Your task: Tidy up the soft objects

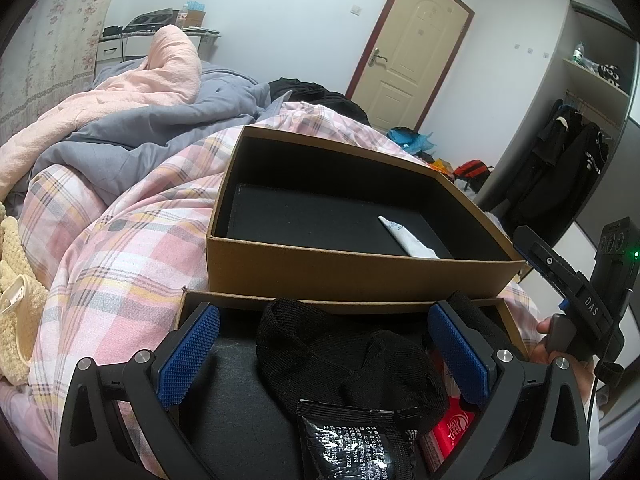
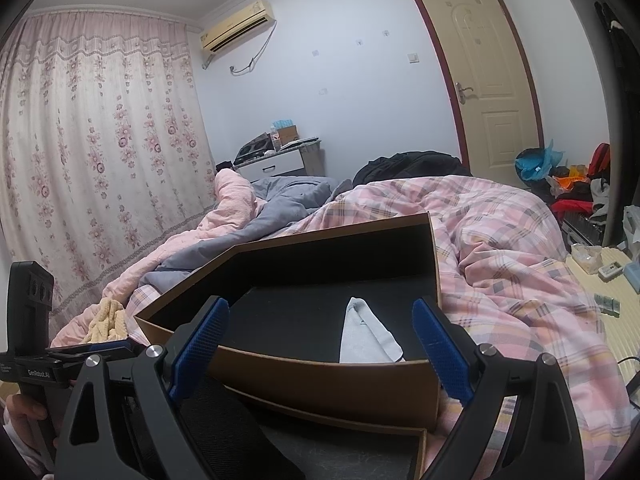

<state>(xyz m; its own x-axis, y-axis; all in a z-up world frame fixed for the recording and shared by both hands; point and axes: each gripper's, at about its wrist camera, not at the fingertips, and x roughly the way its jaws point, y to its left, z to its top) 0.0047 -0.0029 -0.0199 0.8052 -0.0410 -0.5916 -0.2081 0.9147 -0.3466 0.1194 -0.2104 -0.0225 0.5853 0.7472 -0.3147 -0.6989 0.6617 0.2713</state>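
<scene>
Two brown cardboard boxes with black lining sit on the bed. The far box (image 1: 352,268) (image 2: 320,380) holds one white sock (image 1: 408,238) (image 2: 366,334). The near box (image 1: 508,320) holds a black sock (image 1: 352,360), a black foil packet (image 1: 348,444) and a red packet (image 1: 452,428). My left gripper (image 1: 324,360) hangs open over the near box, its blue pads (image 1: 188,356) either side of the black sock without touching it. My right gripper (image 2: 320,352) is open above the far box's front wall, and also shows at the right of the left wrist view (image 1: 576,300).
A pink plaid duvet (image 1: 120,240) (image 2: 500,248) covers the bed, with a grey quilt (image 1: 160,120) and pink blanket behind. A cream fleece item (image 1: 16,280) (image 2: 108,320) lies left of the boxes. A door, hanging clothes and floor clutter are at the right.
</scene>
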